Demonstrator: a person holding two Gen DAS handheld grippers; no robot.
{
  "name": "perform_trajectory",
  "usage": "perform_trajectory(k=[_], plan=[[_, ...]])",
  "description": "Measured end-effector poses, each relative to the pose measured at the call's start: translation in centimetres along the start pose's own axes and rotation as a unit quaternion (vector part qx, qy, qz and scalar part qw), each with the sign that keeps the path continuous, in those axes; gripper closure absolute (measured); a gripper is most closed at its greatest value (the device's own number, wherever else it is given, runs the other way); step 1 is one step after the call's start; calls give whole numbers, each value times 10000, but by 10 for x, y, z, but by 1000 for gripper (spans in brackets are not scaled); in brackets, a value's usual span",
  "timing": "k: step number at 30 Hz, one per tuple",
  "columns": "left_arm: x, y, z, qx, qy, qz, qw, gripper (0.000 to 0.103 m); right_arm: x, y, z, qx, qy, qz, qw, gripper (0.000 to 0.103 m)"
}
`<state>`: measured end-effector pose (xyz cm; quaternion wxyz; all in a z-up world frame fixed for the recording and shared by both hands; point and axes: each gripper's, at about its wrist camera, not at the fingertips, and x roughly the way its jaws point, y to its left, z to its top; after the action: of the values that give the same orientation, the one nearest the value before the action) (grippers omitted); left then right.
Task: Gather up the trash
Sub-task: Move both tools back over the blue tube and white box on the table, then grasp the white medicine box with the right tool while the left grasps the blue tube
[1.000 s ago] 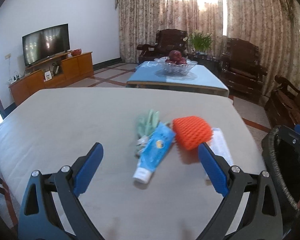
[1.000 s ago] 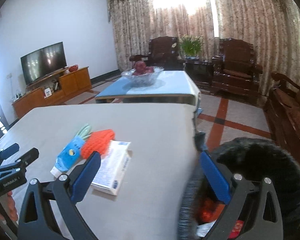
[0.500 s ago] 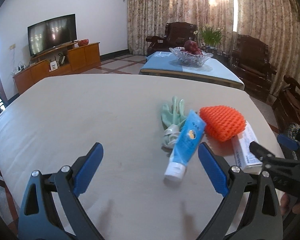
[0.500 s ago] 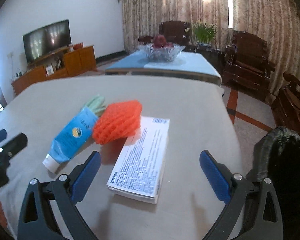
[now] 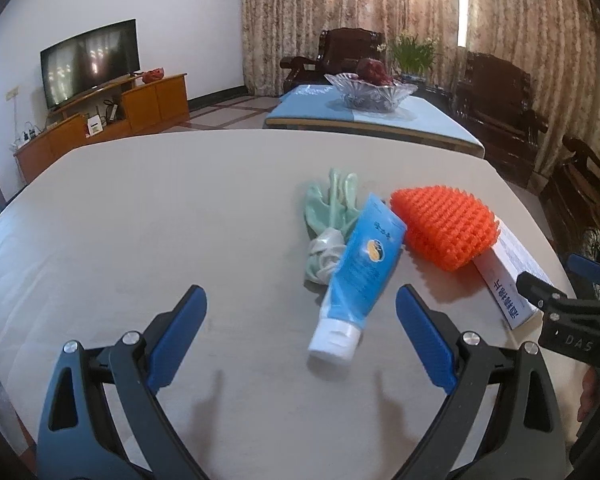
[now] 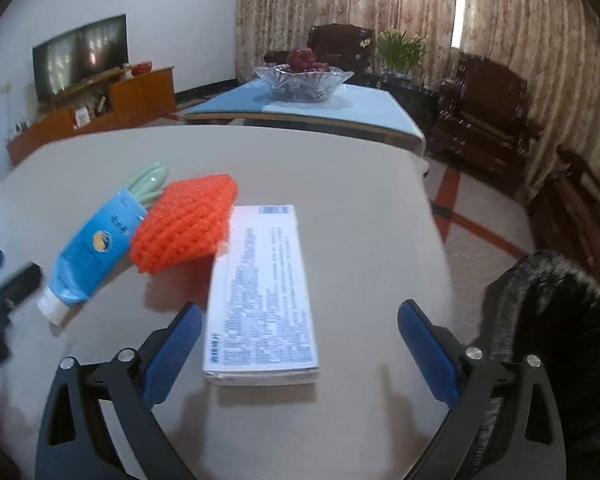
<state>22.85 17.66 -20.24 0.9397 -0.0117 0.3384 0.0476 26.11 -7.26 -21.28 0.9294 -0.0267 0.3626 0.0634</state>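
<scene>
Left gripper (image 5: 302, 320) spread wide and empty above the table (image 5: 140, 220), blue tube (image 5: 358, 264) just ahead between its fingers, right gripper (image 6: 298, 334) equally wide with the white box (image 6: 260, 292) between its fingers, orange foam net (image 6: 184, 226) touching tube and box, green glove (image 5: 330, 208) under the tube, dark bin (image 6: 560, 320) beside the table at right

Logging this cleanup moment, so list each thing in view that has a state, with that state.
left gripper: jaws open, empty
right gripper: jaws open, empty, either side of the box
blue tube: capped, lying flat
white box: closed, lying flat
orange foam net: resting on box edge
green glove: crumpled, partly under tube
</scene>
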Motion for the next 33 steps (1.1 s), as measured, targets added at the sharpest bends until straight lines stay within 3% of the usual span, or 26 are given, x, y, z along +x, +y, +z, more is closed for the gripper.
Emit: perform_trajectory(k=[2,5,8,9,18,23,26,28,29,31,33], plan=[[3,-3,0,24,39,-4,10000,10,8,2,1,-27,100,59,9999,8],[6,-5,0,38,59,0,10000,10,21,5,5,-39,349,200,9992,18],[9,-7,1,83,70,19,9999,10,33,6,5,18,610,325,9976,36],[9,-8,0,90,75,22,9999,10,36,5,5,31,678,373,9970,47],[21,-17,-2,124,228,-52,9996,10,17,-11,3,173,459,-34,9988,48],[30,-24,-1,118,347,-154,9992,12,10,-14,7,92,391,-43,9992,48],[42,-31,2,90,589,-321,9977,29,9,-15,11,36,341,-75,9994,48],[49,-34,1,74,750,-383,9964,49,8,-17,12,36,298,-148,9994,48],[50,-34,-2,71,796,-408,9960,54,8,-18,12,46,295,-170,9994,48],[50,-36,-4,76,794,-382,9961,77,7,-22,14,66,279,-250,9993,48],[45,-36,-4,18,751,-393,9964,78,5,-26,15,81,242,-293,9992,48]])
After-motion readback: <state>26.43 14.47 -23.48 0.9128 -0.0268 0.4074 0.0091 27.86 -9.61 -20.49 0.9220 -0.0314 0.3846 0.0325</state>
